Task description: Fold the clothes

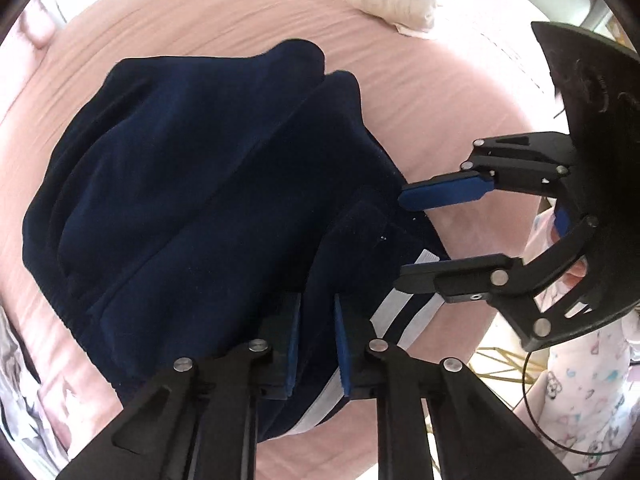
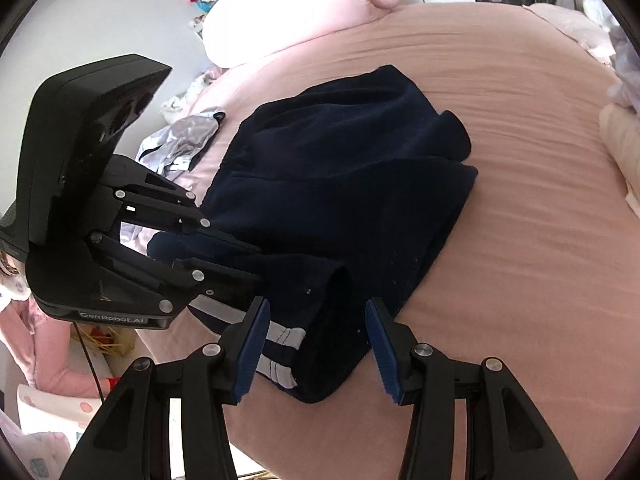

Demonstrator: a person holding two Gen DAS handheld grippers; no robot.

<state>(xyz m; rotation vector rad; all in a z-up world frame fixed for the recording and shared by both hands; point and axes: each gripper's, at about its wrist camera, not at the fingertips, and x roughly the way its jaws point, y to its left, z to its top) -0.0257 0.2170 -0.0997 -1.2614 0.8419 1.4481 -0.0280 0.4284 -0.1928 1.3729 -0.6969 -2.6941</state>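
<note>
Two black hand-held grippers with blue finger pads work over a dark navy fleece garment [image 1: 192, 184] with white side stripes [image 2: 280, 340], lying partly folded on a pink bedsheet [image 1: 224, 12]. The garment's body is bunched in soft folds, its elastic hem toward the bed's far side, while the striped end sits nearest the bed's edge. The left gripper [image 1: 316, 344] points steeply down with its jaws drawn narrow on a fold of navy cloth at the striped end; the right wrist view shows dark fabric pinched between its fingers. The right gripper [image 2: 316, 344] stands about half open, its pads [image 2: 252, 344] astride the garment's near corner without pressing it. Beyond the garment the sheet lies bare and wide toward a rolled cream cloth [image 1: 390, 4] and a pale pink pillow [image 2: 288, 12]. A silver-grey crumpled garment [image 2: 180, 140] lies just beside the navy one near the bed's edge.
</note>
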